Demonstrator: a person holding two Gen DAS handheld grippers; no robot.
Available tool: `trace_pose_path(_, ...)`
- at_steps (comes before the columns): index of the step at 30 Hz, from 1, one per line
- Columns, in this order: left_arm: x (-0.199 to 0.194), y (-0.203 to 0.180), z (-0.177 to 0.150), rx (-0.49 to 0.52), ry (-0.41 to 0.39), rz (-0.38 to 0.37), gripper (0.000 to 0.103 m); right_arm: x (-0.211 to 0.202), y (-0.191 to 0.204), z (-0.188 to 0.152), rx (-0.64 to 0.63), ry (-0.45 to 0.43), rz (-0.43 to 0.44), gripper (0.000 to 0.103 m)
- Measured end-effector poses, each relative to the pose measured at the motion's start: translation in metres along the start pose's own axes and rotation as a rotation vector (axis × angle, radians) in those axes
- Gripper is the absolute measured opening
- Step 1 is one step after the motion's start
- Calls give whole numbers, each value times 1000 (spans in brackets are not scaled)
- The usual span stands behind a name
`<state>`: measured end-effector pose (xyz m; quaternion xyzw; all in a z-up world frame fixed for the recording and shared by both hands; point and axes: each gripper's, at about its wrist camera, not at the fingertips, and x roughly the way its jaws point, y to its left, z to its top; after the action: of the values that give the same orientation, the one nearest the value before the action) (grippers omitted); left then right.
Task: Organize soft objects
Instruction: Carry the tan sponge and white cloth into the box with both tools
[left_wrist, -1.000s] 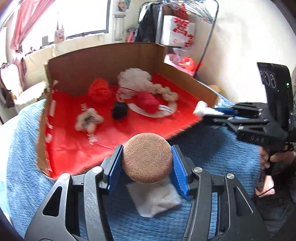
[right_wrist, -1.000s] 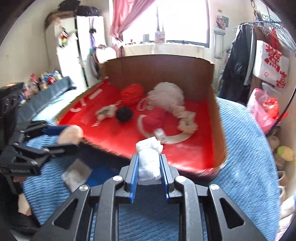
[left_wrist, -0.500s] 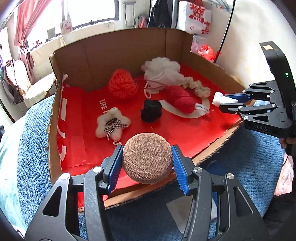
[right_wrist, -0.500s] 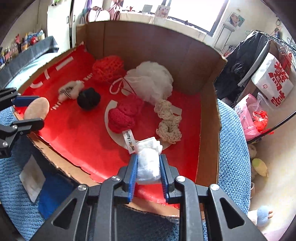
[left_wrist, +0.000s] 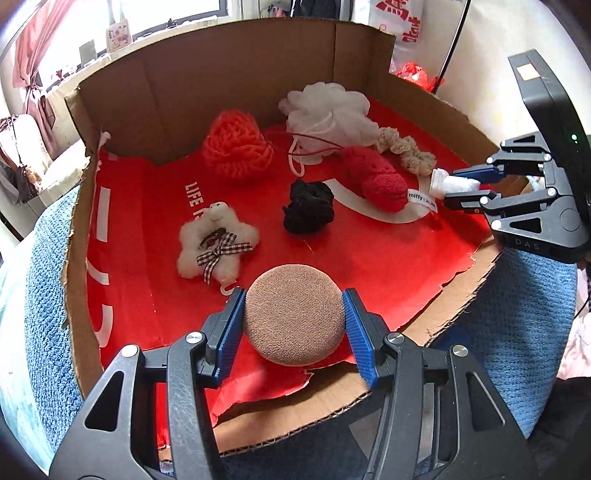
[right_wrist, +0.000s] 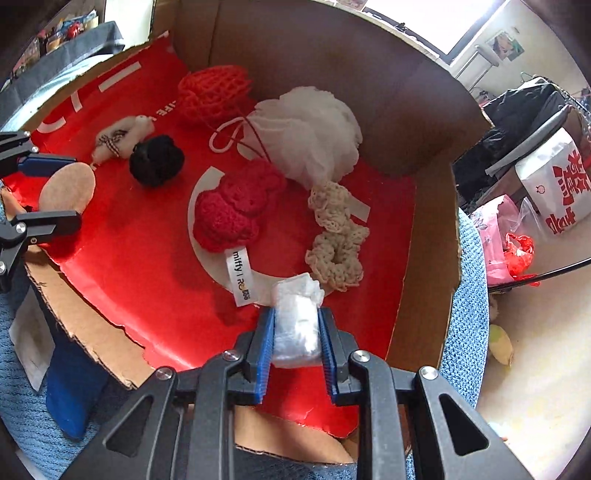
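Observation:
My left gripper (left_wrist: 293, 317) is shut on a round tan powder puff (left_wrist: 293, 314), held over the front of the red-lined cardboard box (left_wrist: 122, 206). My right gripper (right_wrist: 295, 332) is shut on a white plastic-wrapped soft pack (right_wrist: 297, 321) above the box's front right part, beside a cream crocheted scrunchie (right_wrist: 338, 236). The right gripper (left_wrist: 458, 186) and its white pack (left_wrist: 448, 182) also show at the right of the left wrist view. The left gripper (right_wrist: 48, 192) with the puff (right_wrist: 66, 188) shows at the left of the right wrist view.
Inside the box lie an orange knit ball (left_wrist: 236, 146), a white mesh pouf (left_wrist: 328, 109), a red knit piece (left_wrist: 375, 177), a black scrunchie (left_wrist: 308, 206) and a white plush with a checked bow (left_wrist: 214, 243). The box rests on a blue blanket (left_wrist: 48, 295).
Both grippers have moved forward and tilted down, from in front of the box to over its red floor. Each still holds its object.

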<state>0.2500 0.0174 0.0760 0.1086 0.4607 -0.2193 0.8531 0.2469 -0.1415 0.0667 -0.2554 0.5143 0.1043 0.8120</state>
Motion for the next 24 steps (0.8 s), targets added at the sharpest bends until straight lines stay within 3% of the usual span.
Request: trace_pose_path(24, 17, 3, 4, 4, 33, -1, 51, 6, 7, 3, -51, 47, 6, 32)
